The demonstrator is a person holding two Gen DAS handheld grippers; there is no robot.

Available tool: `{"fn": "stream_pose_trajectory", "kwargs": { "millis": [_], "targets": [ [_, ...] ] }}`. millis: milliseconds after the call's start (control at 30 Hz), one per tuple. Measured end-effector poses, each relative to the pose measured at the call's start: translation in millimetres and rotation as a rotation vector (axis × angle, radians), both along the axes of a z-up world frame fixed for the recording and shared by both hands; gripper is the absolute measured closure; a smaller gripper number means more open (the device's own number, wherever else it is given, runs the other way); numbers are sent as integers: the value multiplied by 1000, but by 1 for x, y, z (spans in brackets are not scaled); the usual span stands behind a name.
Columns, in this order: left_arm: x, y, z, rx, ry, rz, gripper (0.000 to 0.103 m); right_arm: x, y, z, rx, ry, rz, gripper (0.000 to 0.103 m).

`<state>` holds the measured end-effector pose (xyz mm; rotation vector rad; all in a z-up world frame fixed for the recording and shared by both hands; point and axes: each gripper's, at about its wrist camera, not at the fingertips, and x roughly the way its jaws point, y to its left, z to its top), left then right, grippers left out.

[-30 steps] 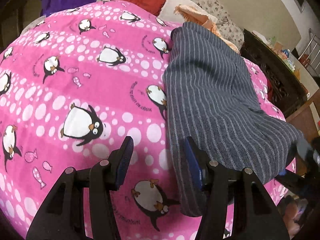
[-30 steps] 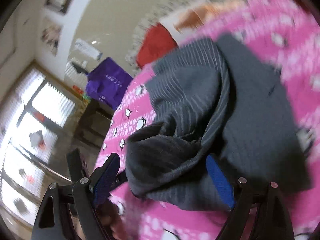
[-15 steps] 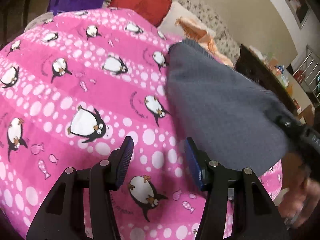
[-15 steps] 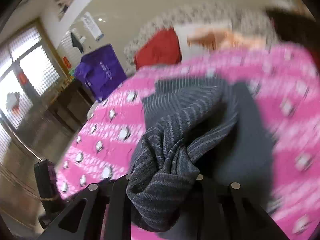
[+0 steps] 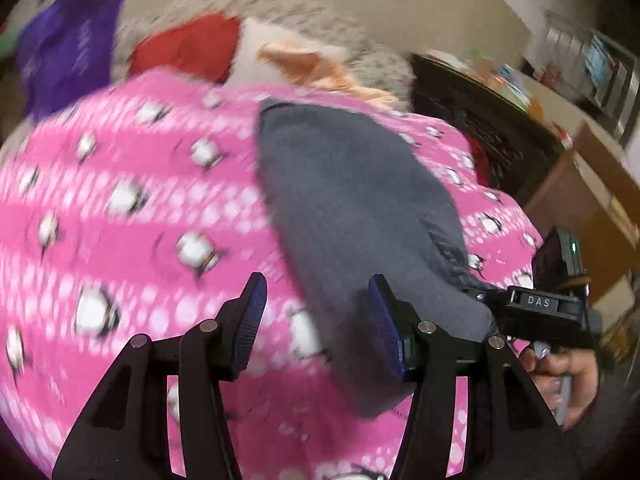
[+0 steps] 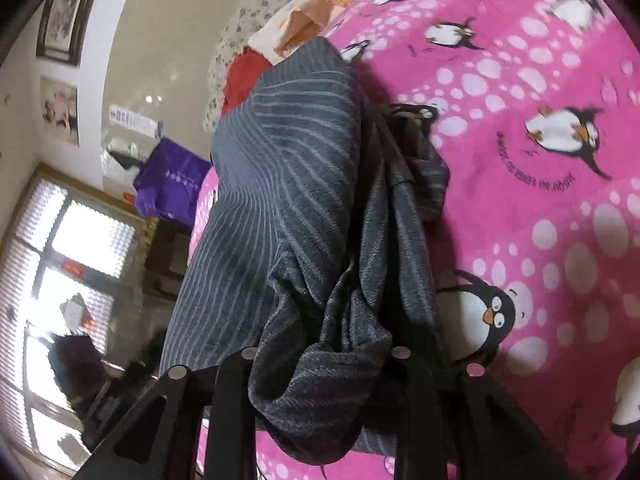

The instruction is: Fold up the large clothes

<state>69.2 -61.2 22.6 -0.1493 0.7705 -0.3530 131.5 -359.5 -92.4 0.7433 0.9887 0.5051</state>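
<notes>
A grey striped garment (image 5: 352,200) lies lengthwise on the pink penguin blanket (image 5: 120,220). My left gripper (image 5: 316,320) is open and empty, just above the blanket at the garment's near left edge. My right gripper (image 6: 324,360) is shut on a bunched near end of the garment (image 6: 288,208) and holds it lifted off the blanket (image 6: 540,200). Its pads are hidden by the cloth. The right gripper also shows in the left wrist view (image 5: 540,312), at the garment's near right corner.
A red cushion (image 5: 188,48), white and orange cloth (image 5: 312,64) and a purple bag (image 5: 68,52) sit at the far end of the bed. A dark cabinet (image 5: 480,120) stands to the right. A window (image 6: 60,280) is to the left in the right wrist view.
My right gripper closed on the garment's near end and lifted it, bunching the cloth. My left gripper stayed open and pulled back a little; its view is now blurred by motion.
</notes>
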Motion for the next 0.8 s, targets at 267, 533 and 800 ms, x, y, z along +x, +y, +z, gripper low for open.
{"fn": "stream_pose_trajectory", "kwargs": {
  "millis": [267,533,800],
  "targets": [
    [17,-26,-54,109,161,-117,51,-42,13,89,-430,-191,-85,74],
    [-1,-19,-56,120,86,-79,51,-59,64,124,-566,-417,-65,74],
    [-4,0,-16,114,-46,45,51,-29,59,35,-545,-223,65,73]
  ]
}}
